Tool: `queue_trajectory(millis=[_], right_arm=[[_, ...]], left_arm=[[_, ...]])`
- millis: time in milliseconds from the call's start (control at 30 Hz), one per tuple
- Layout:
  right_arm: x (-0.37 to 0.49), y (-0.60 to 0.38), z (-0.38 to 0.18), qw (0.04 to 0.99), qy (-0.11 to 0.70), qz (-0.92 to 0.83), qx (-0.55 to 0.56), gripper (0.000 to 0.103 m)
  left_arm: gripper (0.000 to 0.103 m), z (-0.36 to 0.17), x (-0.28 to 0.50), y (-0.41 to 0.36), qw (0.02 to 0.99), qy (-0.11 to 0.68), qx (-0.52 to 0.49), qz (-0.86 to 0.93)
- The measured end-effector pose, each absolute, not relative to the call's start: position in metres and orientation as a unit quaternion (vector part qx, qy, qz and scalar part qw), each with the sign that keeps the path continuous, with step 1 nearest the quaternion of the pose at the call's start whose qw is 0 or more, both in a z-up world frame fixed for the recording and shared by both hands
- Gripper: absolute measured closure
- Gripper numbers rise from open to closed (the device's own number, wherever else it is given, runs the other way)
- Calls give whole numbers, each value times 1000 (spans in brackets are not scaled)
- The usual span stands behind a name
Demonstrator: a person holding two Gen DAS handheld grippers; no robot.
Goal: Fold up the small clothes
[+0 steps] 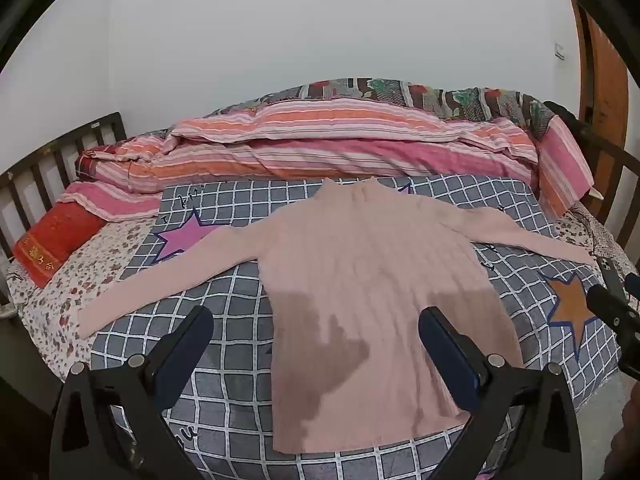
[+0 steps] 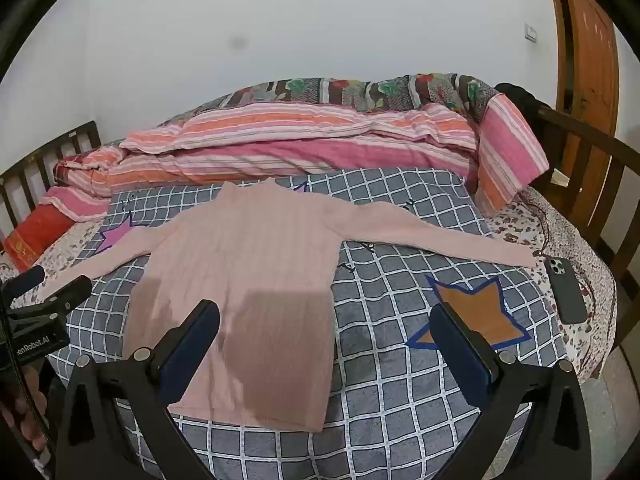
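Observation:
A pink ribbed long-sleeved sweater lies flat on a grey checked blanket, both sleeves spread out to the sides, hem nearest me. My left gripper hovers open above the sweater's lower left part, nothing between its fingers. My right gripper hovers open over the sweater's lower right edge, also holding nothing. Both cast shadows on the fabric. The right gripper's body shows at the right edge of the left wrist view, and the left gripper's body at the left edge of the right wrist view.
A striped pink and orange quilt is heaped behind the sweater. A red pillow lies at the left by the wooden headboard. A dark phone rests near the bed's right side. A wooden door stands at far right.

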State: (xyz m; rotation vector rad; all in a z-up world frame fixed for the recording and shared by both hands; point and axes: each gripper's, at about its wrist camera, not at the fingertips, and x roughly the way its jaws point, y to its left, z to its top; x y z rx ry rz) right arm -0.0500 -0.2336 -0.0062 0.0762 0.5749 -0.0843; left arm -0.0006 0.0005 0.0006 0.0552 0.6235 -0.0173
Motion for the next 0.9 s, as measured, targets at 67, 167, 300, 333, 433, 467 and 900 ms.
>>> queue_trajectory(millis=[67,167,300,333,433,467,900], right_arm=[[-50,-234,-6,957,284,-39,35,0],[-53,-236,-6,958,283,-39,33,0],[-51,-230,-4,956,288,-42,32,0],[-51,-229,-3,956,288,-43,31,0],[-51,-232,-3,957,286,-39,34,0],[-51,-231,-2,957,286,-40,34,0],[-48,-229,-2,956,289,-39,43,0]], left_arm=[[0,1,0,1,951,307,23,-7],[0,2,-1,3,951,308,17,-6],[0,4,-3,-1,952,306,20,-2],[0,5,-1,-1,951,307,19,-3],[0,6,0,1,952,307,16,-2],[0,6,0,1,951,308,14,-2],[0,4,-2,5,952,307,15,2]])
